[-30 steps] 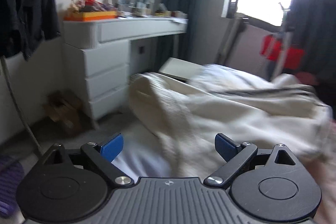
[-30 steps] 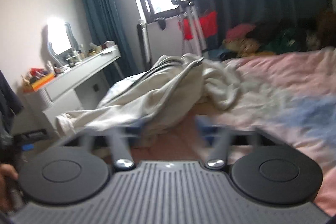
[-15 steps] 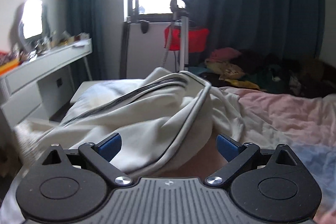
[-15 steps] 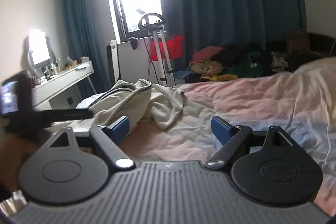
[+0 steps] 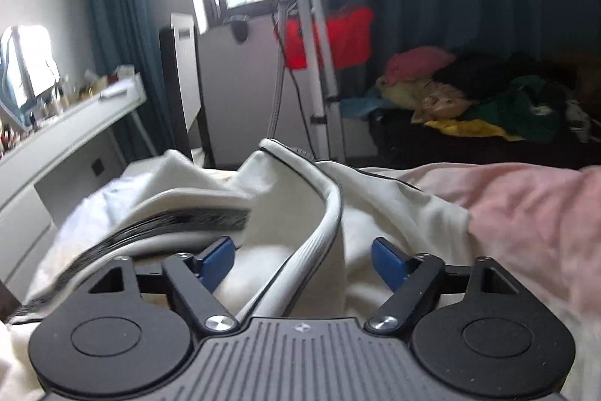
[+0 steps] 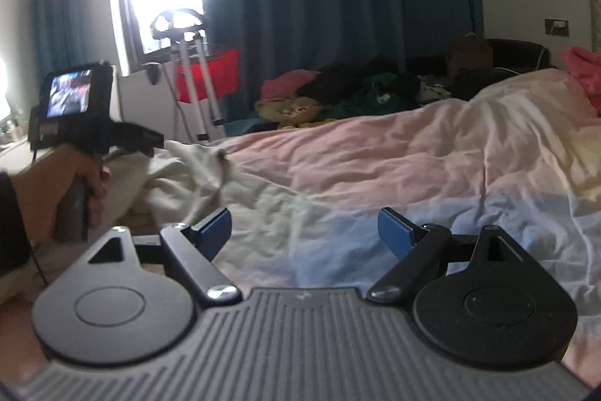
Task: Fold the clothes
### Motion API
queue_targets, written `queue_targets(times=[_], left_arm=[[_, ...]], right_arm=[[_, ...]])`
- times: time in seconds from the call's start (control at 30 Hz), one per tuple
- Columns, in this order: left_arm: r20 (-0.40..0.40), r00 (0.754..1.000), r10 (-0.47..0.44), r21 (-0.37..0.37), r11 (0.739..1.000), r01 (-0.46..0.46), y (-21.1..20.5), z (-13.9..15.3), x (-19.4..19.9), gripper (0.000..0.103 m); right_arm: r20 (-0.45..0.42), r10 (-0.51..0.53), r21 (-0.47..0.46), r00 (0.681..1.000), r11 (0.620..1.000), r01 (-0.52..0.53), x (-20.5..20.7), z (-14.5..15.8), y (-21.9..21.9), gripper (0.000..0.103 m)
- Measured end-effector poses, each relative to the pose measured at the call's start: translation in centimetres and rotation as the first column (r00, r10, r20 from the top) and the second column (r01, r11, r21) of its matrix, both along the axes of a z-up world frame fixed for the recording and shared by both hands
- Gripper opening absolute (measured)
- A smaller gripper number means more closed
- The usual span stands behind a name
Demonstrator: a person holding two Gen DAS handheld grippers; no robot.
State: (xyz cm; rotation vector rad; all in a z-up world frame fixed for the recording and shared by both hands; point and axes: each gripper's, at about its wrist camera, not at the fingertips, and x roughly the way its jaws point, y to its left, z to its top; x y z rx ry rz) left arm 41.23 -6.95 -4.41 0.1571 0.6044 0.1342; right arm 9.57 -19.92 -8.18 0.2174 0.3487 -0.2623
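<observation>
Swung away from the white dresser and in over the bed, the left hand-held gripper now hangs low over the crumpled cream garment with grey piping and black stripes — its blue pads closing, the piped edge running between them but not yet pinched. The garment lies heaped at the near corner of the pink-sheeted bed, at about 12 o'clock from the left wrist camera and 10 o'clock from the right. The right hand-held gripper has dropped toward the sheet; its jaws stand wide apart with nothing between them, only bedding below. The person's left hand shows at 9 o'clock in the right view. The risk from here: the closing pads may catch several layers of the bunched cloth, or the sheet with it — dragging a lump instead of one clean edge.
</observation>
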Motion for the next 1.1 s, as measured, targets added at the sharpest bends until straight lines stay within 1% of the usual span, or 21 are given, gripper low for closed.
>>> queue_targets(times=[0.03, 0.07, 0.1, 0.13, 0.17, 0.2, 0.27, 0.33, 0.4, 0.5, 0.57, 0.63, 0.7, 0.8, 0.83, 0.87, 0.93, 1.0, 1.03, 1.07, 1.1], left_arm=[[-0.014, 1.000, 0.020, 0.007, 1.000, -0.020, -0.3, -0.4, 1.2, 0.066], [-0.028, 0.999, 0.044, 0.034, 0.999, -0.043, -0.7, -0.9, 2.3, 0.056], [-0.039, 0.997, 0.061, 0.049, 0.997, -0.059, -0.9, -1.2, 3.2, 0.033], [-0.046, 0.997, 0.062, 0.034, 0.998, -0.060, -0.8, -1.3, 3.6, 0.013], [-0.049, 0.997, 0.062, 0.013, 0.998, -0.062, -0.6, -1.3, 3.7, 0.010], [-0.038, 0.998, 0.059, -0.014, 0.998, -0.060, -0.4, -0.8, 2.9, 0.008], [0.015, 0.999, 0.037, -0.011, 0.999, -0.036, -0.8, 0.5, 0.7, 0.007], [0.087, 0.996, -0.031, 0.044, 0.999, 0.027, -1.7, 2.2, -3.3, 0.007], [0.133, 0.986, -0.096, 0.037, 0.995, 0.092, -1.8, 3.9, -7.8, 0.007], [0.155, 0.975, -0.157, -0.041, 0.985, 0.165, -0.6, 5.9, -14.6, 0.007], [0.160, 0.968, -0.191, -0.086, 0.975, 0.207, 0.5, 6.4, -19.2, 0.007], [0.157, 0.965, -0.210, -0.143, 0.962, 0.233, 1.8, 5.9, -24.0, 0.007], [0.130, 0.966, -0.226, -0.199, 0.948, 0.248, 3.0, 4.1, -28.9, 0.007], [0.061, 0.962, -0.265, -0.243, 0.931, 0.272, 4.6, 0.4, -34.9, 0.007], [0.042, 0.963, -0.266, -0.242, 0.932, 0.268, 5.2, -0.8, -36.2, 0.007], [0.022, 0.964, -0.266, -0.242, 0.934, 0.263, 5.8, -2.0, -37.2, 0.007], [-0.022, 0.967, -0.253, -0.267, 0.934, 0.238, 7.1, -3.1, -37.6, 0.007], [-0.034, 0.967, -0.251, -0.297, 0.927, 0.230, 7.7, -3.2, -37.5, 0.008], [-0.035, 0.967, -0.253, -0.309, 0.923, 0.230, 7.9, -3.2, -37.4, 0.008], [-0.036, 0.966, -0.254, -0.321, 0.919, 0.230, 8.0, -3.1, -37.3, 0.008], [-0.037, 0.966, -0.256, -0.333, 0.914, 0.230, 8.2, -3.1, -37.2, 0.012]], right_arm=[[-0.011, -0.003, 0.006, 1.000, 1.000, 0.004, 0.7, -0.7, -0.3, 0.086], [-0.015, -0.005, 0.015, 1.000, 1.000, 0.006, 1.2, -1.2, -0.5, 0.086], [-0.019, -0.008, 0.023, 1.000, 1.000, 0.008, 1.6, -1.7, -0.7, 0.086], [-0.020, -0.013, 0.027, 1.000, 1.000, 0.014, 1.9, -2.0, -0.9, 0.086], [-0.020, -0.019, 0.031, 1.000, 0.999, 0.020, 2.1, -2.4, -1.0, 0.086], [-0.021, -0.025, 0.034, 0.999, 0.999, 0.025, 2.3, -2.7, -1.2, 0.086], [-0.013, -0.031, 0.014, 0.999, 0.999, 0.031, 2.2, -2.8, -1.2, 0.086], [0.019, -0.031, -0.026, 0.999, 0.999, 0.031, 1.9, -2.6, -0.9, 0.086], [0.048, -0.016, -0.051, 0.999, 0.999, 0.019, 1.2, -2.1, -0.2, 0.086], [0.071, 0.021, -0.072, 0.997, 0.997, -0.016, 0.0, -1.3, 0.8, 0.086], [0.081, 0.044, -0.077, 0.996, 0.996, -0.038, -0.9, -0.6, 1.4, 0.086], [0.090, 0.062, -0.079, 0.994, 0.995, -0.055, -2.0, 0.1, 1.9, 0.086], [0.096, 0.075, -0.081, 0.993, 0.994, -0.068, -3.5, 1.1, 2.3, 0.086], [0.085, 0.099, 0.008, 0.991, 0.995, -0.100, -6.4, 2.5, 2.3, 0.086], [0.082, 0.108, 0.042, 0.991, 0.993, -0.112, -7.3, 2.9, 2.3, 0.086], [0.077, 0.120, 0.095, 0.990, 0.987, -0.127, -8.1, 3.0, 2.0, 0.086], [0.064, 0.140, 0.184, 0.988, 0.972, -0.149, -9.2, 2.9, 1.5, 0.086], [0.049, 0.155, 0.258, 0.987, 0.952, -0.163, -10.0, 2.5, 1.1, 0.086], [0.040, 0.159, 0.303, 0.986, 0.939, -0.164, -9.9, 2.1, 0.8, 0.084], [0.032, 0.163, 0.346, 0.986, 0.924, -0.164, -9.7, 1.7, 0.5, 0.080], [0.023, 0.167, 0.389, 0.986, 0.907, -0.163, -9.5, 1.3, 0.2, 0.077]])
